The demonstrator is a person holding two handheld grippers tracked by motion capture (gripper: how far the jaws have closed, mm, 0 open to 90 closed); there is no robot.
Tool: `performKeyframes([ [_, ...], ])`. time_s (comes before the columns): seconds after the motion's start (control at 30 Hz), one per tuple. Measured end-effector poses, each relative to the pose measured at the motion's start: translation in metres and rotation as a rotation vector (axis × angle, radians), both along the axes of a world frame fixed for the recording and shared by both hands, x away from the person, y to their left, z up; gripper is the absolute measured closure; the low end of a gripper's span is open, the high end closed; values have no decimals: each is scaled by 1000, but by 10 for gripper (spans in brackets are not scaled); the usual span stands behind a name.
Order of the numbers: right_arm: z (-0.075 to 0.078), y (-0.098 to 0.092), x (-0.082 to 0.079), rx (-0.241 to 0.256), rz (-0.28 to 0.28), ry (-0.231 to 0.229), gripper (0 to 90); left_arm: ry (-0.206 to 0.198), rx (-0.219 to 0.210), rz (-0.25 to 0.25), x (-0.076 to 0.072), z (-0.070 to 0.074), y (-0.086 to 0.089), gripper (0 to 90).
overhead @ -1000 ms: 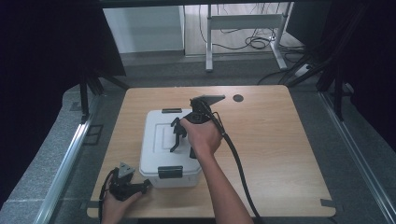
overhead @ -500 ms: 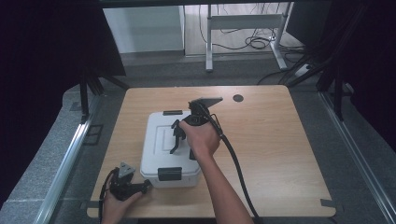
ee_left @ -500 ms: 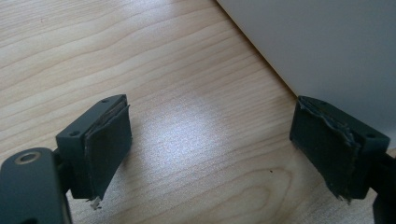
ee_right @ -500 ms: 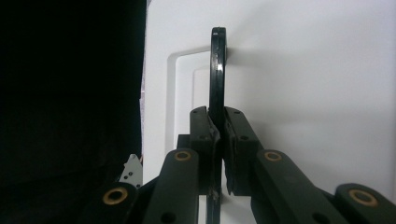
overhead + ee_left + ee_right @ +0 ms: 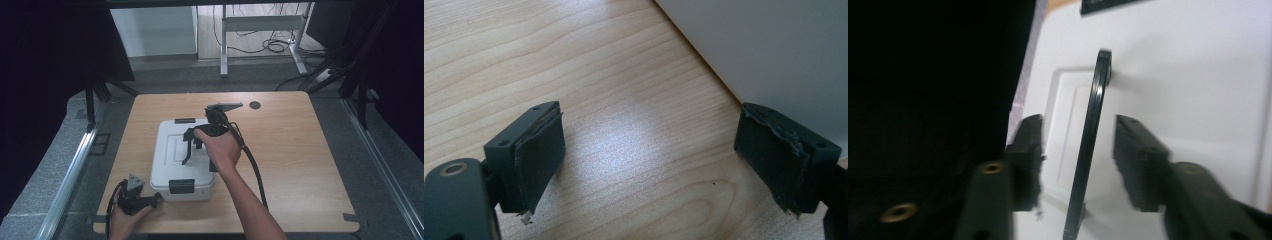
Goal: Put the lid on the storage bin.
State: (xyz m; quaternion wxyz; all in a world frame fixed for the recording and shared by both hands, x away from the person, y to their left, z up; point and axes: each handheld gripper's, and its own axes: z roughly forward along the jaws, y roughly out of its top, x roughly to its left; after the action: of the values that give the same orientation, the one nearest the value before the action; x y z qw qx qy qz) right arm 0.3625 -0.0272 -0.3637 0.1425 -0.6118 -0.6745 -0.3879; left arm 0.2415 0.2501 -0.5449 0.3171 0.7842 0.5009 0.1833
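From the high view we see the white box mid-table, right gripper over its lid, left gripper just beside its near corner. Left gripper view: jaws wide apart, empty, box wall right next to them. Right gripper view: jaws open either side of the box's raised black handle, not pinching it.

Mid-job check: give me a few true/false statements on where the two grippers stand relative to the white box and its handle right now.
1. The right gripper has its jaws on either side of the black handle of the white box. True.
2. The right gripper's jaws are clamped tight on the handle. False: a gap shows on each side of it.
3. The left gripper is open over bare wooden table. True.
4. The left gripper holds the box's front latch. False: it holds nothing, beside the box's wall.
5. The box lid is off. False: it is on.
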Motion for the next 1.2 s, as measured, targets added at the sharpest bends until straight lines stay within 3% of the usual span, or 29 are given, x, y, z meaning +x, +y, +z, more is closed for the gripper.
performKeyframes([
  [0.13,1,-12,-8,33,18,-91,467,0,0,0,0,0,0,126],
  [0.23,1,-22,-13,10,48,-180,437,0,0,0,0,0,0,126],
  [0.57,-1,-62,-33,39,89,-312,396,0,0,0,0,0,0,126],
  [0.8,-14,-105,-51,55,66,-359,373,0,0,0,0,0,0,126],
  [1.1,-45,-166,-70,92,-2,-358,360,-2,-1,1,0,0,0,126],
  [1.2,-55,-183,-75,84,-17,-354,357,-3,-1,1,0,0,0,126],
])
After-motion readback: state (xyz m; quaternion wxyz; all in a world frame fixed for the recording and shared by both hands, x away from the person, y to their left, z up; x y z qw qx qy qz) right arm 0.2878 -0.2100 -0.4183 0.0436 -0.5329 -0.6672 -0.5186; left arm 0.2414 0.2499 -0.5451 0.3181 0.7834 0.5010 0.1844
